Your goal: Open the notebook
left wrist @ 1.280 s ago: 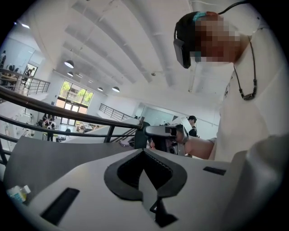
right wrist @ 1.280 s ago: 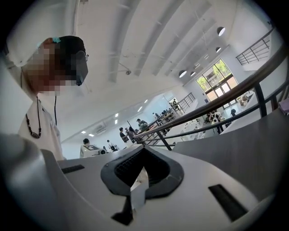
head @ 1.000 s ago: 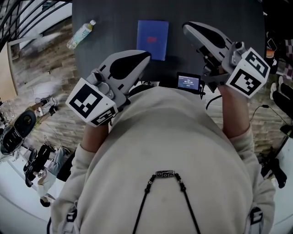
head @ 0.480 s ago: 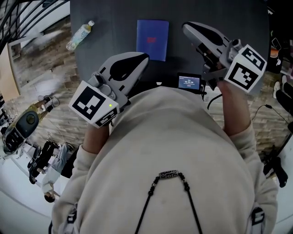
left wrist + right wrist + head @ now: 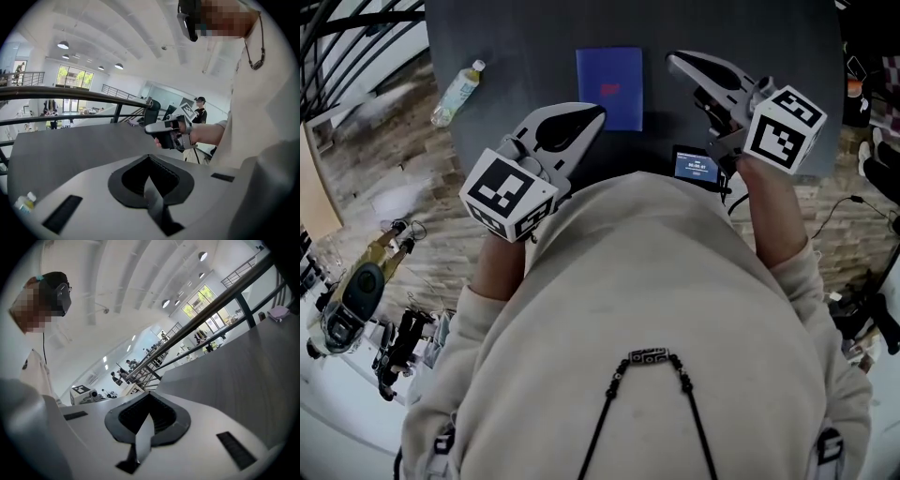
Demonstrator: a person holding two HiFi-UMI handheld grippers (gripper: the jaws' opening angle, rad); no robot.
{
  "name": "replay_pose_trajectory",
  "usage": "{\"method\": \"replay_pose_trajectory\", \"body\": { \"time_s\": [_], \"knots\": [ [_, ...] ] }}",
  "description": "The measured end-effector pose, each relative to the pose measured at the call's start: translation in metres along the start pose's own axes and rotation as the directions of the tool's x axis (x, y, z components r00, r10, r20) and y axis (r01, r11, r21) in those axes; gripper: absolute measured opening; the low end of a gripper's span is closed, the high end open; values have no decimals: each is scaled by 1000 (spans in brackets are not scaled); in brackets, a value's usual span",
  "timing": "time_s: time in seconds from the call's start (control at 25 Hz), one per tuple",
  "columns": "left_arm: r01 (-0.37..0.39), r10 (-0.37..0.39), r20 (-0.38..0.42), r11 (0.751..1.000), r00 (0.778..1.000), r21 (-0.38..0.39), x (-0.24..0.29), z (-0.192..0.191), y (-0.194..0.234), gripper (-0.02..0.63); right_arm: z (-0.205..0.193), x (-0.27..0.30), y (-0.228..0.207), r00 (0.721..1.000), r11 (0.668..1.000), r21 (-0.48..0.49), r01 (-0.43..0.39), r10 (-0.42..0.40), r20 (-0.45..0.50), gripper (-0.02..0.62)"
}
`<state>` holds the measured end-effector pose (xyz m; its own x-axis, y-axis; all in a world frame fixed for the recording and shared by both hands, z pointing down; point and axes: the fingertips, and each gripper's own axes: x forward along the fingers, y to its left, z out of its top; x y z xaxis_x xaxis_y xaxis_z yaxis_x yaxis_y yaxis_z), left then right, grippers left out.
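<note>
Notebook [image 5: 609, 86], blue and closed, lies flat on the dark surface [image 5: 525, 47], long axis running away from us. We hold the left gripper [image 5: 598, 114] at its near edge and the right gripper [image 5: 675, 61] just off its right side. Both pairs of jaws are pressed together, holding nothing.

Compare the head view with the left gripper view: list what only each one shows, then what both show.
Only the head view: the closed blue notebook lying on the dark table, and a small lit display at the table's near edge. Only the left gripper view: ceiling lamps and a bystander in a cap. Both: the dark table, the plastic bottle, the right gripper and the left gripper, its jaws together.
</note>
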<state>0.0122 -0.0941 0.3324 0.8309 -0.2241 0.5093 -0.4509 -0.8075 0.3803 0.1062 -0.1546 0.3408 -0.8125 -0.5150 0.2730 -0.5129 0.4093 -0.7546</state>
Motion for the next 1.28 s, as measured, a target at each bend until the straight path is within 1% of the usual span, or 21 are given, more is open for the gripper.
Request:
{"method": "replay_pose_trajectory", "body": {
  "time_s": [0.16,0.32,0.48,0.6,0.72,0.76,0.88,1.0,1.08,1.16,1.28],
  "knots": [
    [-11,11,-78,1000,997,0,15,-20,18,2,-11,3,-30,998,997,61,56,-55,-12,15],
    [-29,30,-158,1000,987,7,26,-48,44,2,-28,17,-58,991,990,74,121,-116,-61,15],
    [-23,23,-213,1000,977,0,36,-71,57,2,-56,26,-87,977,974,119,190,-176,-121,15],
    [-28,26,-235,1000,972,-4,45,-82,68,2,-73,34,-106,967,967,134,216,-193,-169,15],
    [-27,18,-270,999,963,-30,52,-102,72,2,-91,38,-121,959,959,158,234,-201,-202,15],
    [-28,19,-287,999,958,-29,54,-110,74,2,-96,40,-125,956,957,166,239,-202,-213,15],
    [-31,31,-327,999,944,5,62,-132,79,2,-112,46,-135,949,951,195,240,-187,-254,15],
    [-36,35,-364,999,931,3,66,-153,80,2,-128,47,-142,940,942,225,249,-179,-290,17],
    [-25,33,-408,999,913,25,70,-168,80,2,-137,47,-150,933,935,240,261,-181,-310,17],
    [-15,43,-450,998,892,65,75,-181,80,2,-145,46,-157,930,930,253,267,-180,-320,44],
    [-17,69,-489,994,870,109,81,-196,81,2,-157,47,-164,926,923,267,277,-183,-329,104]
  ]
}}
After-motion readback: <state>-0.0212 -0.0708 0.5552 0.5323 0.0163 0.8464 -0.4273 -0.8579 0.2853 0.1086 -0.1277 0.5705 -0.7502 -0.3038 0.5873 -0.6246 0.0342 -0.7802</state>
